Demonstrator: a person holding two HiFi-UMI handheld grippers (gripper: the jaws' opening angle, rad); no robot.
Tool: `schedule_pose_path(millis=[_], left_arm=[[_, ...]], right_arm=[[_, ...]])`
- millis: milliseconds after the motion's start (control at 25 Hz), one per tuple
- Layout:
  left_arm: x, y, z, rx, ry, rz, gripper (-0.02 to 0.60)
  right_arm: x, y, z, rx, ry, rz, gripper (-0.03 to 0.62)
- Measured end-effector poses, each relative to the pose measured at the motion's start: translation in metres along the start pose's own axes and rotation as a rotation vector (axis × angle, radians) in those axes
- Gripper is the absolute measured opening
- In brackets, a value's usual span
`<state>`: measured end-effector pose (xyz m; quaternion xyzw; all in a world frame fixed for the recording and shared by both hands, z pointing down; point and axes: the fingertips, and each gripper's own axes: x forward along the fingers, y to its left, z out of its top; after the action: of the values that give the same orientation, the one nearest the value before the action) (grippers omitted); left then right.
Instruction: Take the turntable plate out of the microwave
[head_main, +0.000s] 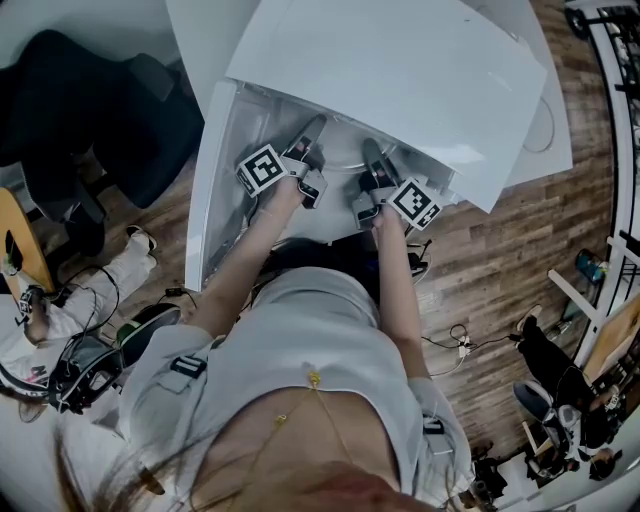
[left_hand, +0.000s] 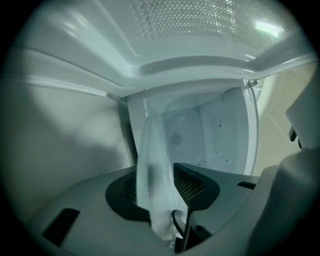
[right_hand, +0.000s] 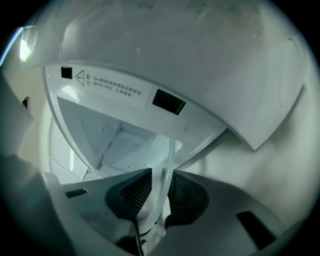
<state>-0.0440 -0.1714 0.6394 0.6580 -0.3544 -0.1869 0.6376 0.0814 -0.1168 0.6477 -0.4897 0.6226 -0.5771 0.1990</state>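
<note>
The white microwave (head_main: 400, 70) stands with its door (head_main: 205, 200) swung out to the left. Both of my grippers reach into its mouth. The clear glass turntable plate (head_main: 340, 150) lies between them. In the left gripper view the plate's rim (left_hand: 152, 150) stands edge-on between the jaws of my left gripper (left_hand: 157, 172), whose dark pads (left_hand: 192, 186) sit apart, so it is open. My right gripper (right_hand: 161, 177) is shut on the opposite rim of the plate (right_hand: 167, 155), its ribbed pads (right_hand: 136, 192) pressed to the glass. From the head view, the left gripper (head_main: 312, 135) and right gripper (head_main: 372, 158) point into the cavity.
The white cavity walls (left_hand: 210, 130) close in around both grippers. A warning label (right_hand: 107, 85) marks the inner frame. A dark chair (head_main: 110, 110) stands at the left. Cables (head_main: 460, 345) lie on the wooden floor, and a rack (head_main: 615, 150) lines the right edge.
</note>
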Motion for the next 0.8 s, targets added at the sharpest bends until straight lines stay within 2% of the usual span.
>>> schedule_pose_path(millis=[40,120,160,360,440,560,680,800], left_arm=[[0.001,0.001,0.002,-0.001,-0.008,0.006,0.162],[0.001,0.003,0.004,0.006,-0.013,0.013,0.081],[0.000,0.003,0.003,0.005,-0.013,0.010,0.067],[-0.005,0.003,0.003,-0.064,-0.021,-0.027,0.054],[-0.010,0.003,0.000,-0.066,-0.020,-0.034,0.054],[-0.019,0.001,-0.004,-0.048,-0.018,-0.048,0.054],[-0.025,-0.001,-0.007,-0.052,-0.020,-0.047,0.052],[-0.031,0.000,-0.009,-0.070,-0.023,-0.046,0.052]], right_arm=[[0.000,0.000,0.000,0.000,-0.001,0.001,0.087],[0.000,0.001,-0.001,0.005,-0.008,0.004,0.086],[0.000,0.001,-0.001,0.006,-0.013,0.007,0.084],[-0.002,0.003,-0.003,0.011,-0.033,0.016,0.075],[-0.005,0.009,-0.004,-0.003,-0.037,0.045,0.072],[-0.007,0.030,-0.002,-0.071,-0.042,0.157,0.071],[-0.012,0.026,-0.006,-0.050,-0.035,0.143,0.071],[-0.013,0.036,-0.007,-0.081,-0.037,0.190,0.071]])
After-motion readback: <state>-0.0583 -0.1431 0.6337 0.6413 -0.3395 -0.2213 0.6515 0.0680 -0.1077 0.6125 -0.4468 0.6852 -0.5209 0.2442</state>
